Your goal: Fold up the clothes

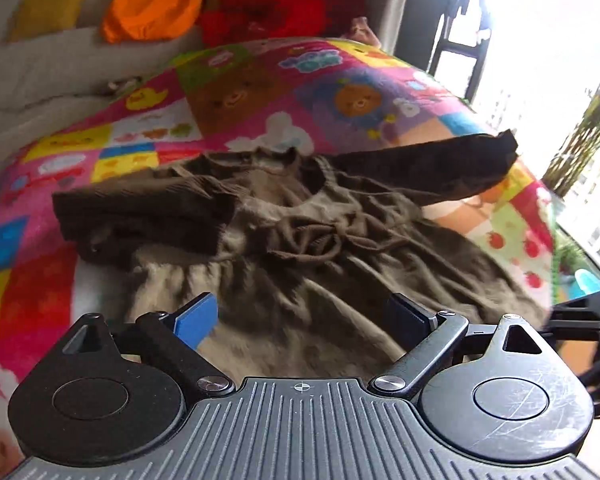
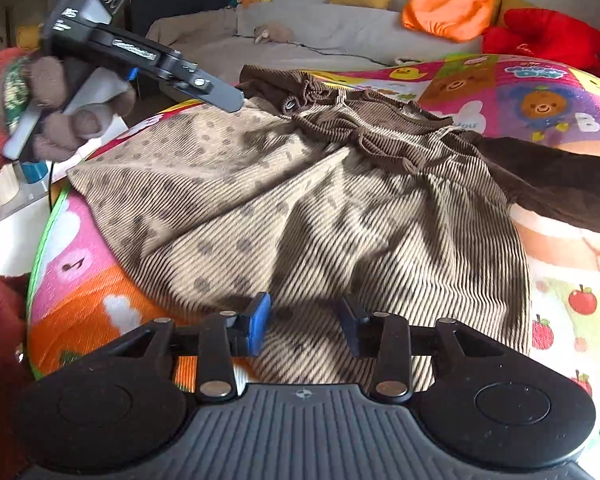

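Observation:
A brown corduroy dress with a tan dotted skirt lies spread on a colourful play mat. One dark sleeve is folded in over the bodice. The other sleeve stretches out to the right and also shows in the right wrist view. My left gripper hovers over the skirt, jaws wide open, nothing pinched. A hand holds it at the upper left of the right wrist view. My right gripper stands part open over the skirt's hem, its pads clear of the cloth.
A grey sofa runs behind the mat, bearing an orange cushion, a yellow cushion and a red plush toy. A bright window is at the right. Small items stand on a surface beyond the mat's left edge.

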{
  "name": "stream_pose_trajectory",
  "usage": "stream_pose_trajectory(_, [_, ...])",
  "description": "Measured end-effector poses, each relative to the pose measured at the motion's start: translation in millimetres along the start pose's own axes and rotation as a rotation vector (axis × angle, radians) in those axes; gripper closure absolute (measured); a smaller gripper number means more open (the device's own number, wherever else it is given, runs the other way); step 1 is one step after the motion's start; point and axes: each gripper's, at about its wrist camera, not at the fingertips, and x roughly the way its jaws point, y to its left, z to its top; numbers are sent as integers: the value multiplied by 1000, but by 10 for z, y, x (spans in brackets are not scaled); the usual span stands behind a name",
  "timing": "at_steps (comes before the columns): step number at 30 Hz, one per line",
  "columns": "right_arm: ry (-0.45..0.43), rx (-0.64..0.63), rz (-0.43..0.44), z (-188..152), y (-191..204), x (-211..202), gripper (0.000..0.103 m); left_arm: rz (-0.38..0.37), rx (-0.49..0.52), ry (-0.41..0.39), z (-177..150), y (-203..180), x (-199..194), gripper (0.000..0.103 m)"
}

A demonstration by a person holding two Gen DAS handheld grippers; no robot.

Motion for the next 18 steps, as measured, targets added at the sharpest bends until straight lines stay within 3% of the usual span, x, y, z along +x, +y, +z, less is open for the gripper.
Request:
stream_pose_trajectory(2, [26, 52, 14, -51, -105, -123, 49, 112, 82, -30, 69, 49, 76, 5])
stream_pose_trajectory(4, [11, 81, -30, -26, -240, -249, 49, 173, 143, -48, 177, 74, 213, 5])
stream_pose_trajectory(7, [-79, 151, -228, 183, -595, -392, 42, 208, 165, -42, 316, 58, 509, 4])
stream_pose_trajectory(9, [-165, 257, -419, 328, -955, -446, 33, 193, 111, -30, 378, 99, 628, 4])
stream_pose_trajectory(13, [-303, 511, -685, 445, -1765, -482, 33, 25, -15, -46, 400, 166, 589, 3])
stream_pose_trajectory(16, [-347, 637, -767, 447, -2256, -379, 33, -11, -18, -68, 348, 161, 497, 0])
stream_pose_trajectory(18, [-358, 692, -745, 451, -2508, -282, 35, -20, -19, -78, 306, 176, 430, 0])
